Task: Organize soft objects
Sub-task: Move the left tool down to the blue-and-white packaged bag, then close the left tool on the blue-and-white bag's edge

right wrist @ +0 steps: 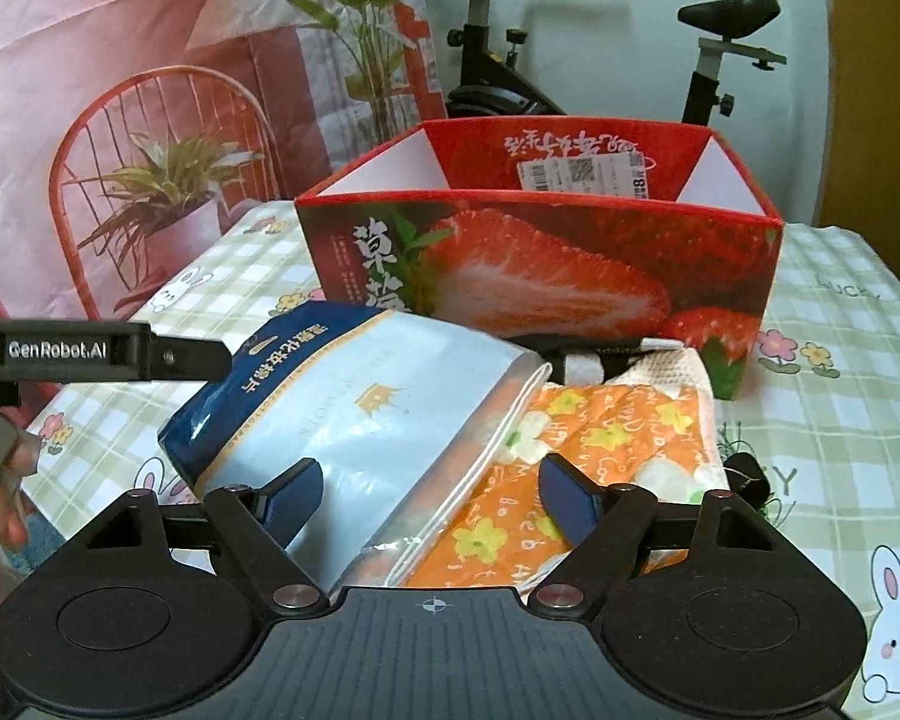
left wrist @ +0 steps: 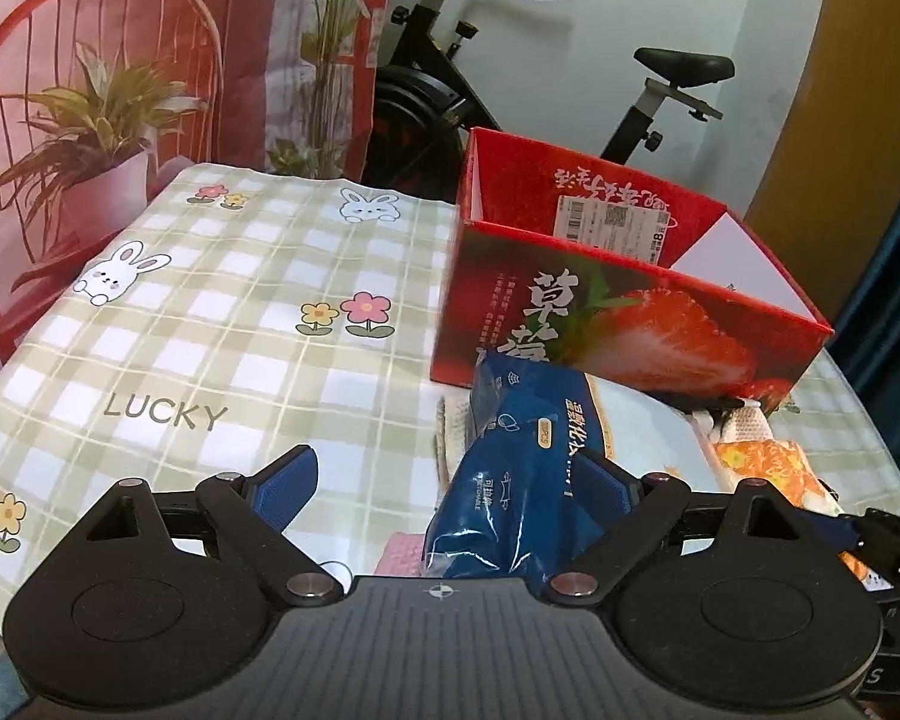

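Note:
A soft blue and white pack [left wrist: 522, 468] [right wrist: 354, 414] lies tilted on the checked tablecloth, in front of an open red strawberry box [left wrist: 630, 312] [right wrist: 540, 252]. Beside it lies an orange flowered cloth [left wrist: 768, 462] [right wrist: 618, 432], partly under the pack. My left gripper [left wrist: 450, 480] is open; the pack's end sits between its jaws near the right finger [left wrist: 606, 480], well apart from the left one. My right gripper [right wrist: 432, 495] stands open over the pack's edge and the orange cloth, both between its jaws. The left gripper's body [right wrist: 90, 351] shows at the left of the right wrist view.
A white waffle cloth [right wrist: 666, 372] and a black item [right wrist: 570, 351] lie against the box front. A pink thing [left wrist: 399, 552] peeks out under the pack. An exercise bike [left wrist: 438, 96] and a printed backdrop [left wrist: 90, 90] stand behind the table [left wrist: 210, 312]. A hand [right wrist: 6, 504] holds the left gripper.

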Demonstrator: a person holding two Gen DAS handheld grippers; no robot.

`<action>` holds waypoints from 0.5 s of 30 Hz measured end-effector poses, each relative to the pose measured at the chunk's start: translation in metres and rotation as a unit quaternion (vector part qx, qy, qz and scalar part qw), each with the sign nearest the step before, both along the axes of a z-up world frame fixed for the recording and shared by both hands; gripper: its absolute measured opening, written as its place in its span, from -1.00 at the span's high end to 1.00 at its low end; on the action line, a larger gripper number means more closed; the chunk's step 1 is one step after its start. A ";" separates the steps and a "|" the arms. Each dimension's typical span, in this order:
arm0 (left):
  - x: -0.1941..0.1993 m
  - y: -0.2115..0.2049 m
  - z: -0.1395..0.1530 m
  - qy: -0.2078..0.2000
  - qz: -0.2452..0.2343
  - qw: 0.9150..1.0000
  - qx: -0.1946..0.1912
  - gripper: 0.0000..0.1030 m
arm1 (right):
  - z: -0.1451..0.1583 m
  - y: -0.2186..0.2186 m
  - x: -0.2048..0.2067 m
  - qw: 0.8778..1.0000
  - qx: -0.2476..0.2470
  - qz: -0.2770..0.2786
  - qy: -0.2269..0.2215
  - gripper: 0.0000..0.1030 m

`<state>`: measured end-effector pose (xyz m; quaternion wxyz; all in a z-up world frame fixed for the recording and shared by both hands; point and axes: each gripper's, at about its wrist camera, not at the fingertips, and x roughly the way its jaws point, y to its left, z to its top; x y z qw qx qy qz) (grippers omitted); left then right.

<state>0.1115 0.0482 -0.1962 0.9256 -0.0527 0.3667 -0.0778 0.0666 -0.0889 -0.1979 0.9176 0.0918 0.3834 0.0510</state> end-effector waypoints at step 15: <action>0.022 -0.007 -0.028 0.060 -0.075 0.994 -0.053 -0.07 | -0.009 -0.002 0.004 1.000 0.010 0.008 0.013 -0.32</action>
